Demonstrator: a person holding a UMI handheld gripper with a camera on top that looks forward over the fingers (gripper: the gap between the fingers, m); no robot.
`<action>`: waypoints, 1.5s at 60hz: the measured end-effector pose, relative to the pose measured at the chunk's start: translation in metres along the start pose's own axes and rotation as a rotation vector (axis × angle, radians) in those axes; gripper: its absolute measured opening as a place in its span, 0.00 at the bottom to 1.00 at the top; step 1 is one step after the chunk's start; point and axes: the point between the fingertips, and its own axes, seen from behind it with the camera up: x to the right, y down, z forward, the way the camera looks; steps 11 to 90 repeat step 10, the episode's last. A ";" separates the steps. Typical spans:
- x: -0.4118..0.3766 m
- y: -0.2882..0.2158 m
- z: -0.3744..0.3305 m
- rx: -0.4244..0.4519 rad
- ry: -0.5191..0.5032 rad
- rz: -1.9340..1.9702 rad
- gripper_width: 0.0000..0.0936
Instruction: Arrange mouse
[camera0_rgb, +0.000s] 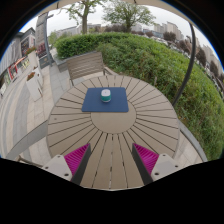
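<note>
The mouse (106, 95), as far as I can tell, is the small pale thing on the dark blue mat (105, 100), well beyond my released, empty claw (111, 158). I should advance low over the round slatted table (60, 128), keeping it centred between the fingers.

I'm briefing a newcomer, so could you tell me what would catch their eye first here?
A dark blue mat lies mid-way across a round slatted wooden table, with a small teal mouse on it. The gripper is open, its pink pads low over the table's near edge. A wooden chair and green hedge stand beyond.
</note>
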 end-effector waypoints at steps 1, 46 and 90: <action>0.003 0.000 0.000 0.007 0.010 -0.004 0.91; 0.015 0.006 0.006 0.015 0.058 -0.047 0.91; 0.015 0.006 0.006 0.015 0.058 -0.047 0.91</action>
